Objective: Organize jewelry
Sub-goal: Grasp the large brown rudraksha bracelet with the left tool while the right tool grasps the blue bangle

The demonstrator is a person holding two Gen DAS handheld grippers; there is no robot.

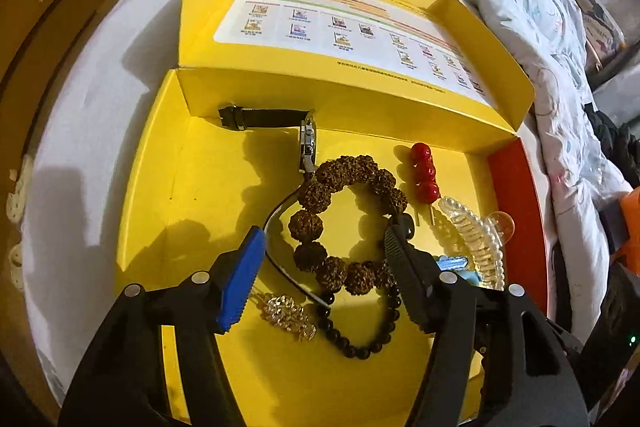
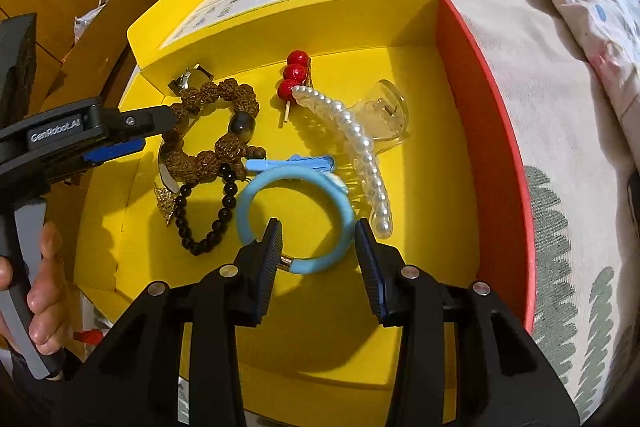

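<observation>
Lid print (image 1: pixel 340 23) too small to read; watch (image 1: pixel 308 143) dial hidden.

Two fisheye views, each looking steeply down along own fingers, close above the yellow box (image 1: pixel 152 195). Left wrist view from the box's left part, right wrist view from its right part. Shared: brown bead bracelet (image 1: pixel 340 223), red berries (image 2: pixel 295 73).

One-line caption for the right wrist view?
Right gripper straddling a blue bangle among bracelets inside a yellow box.
</observation>
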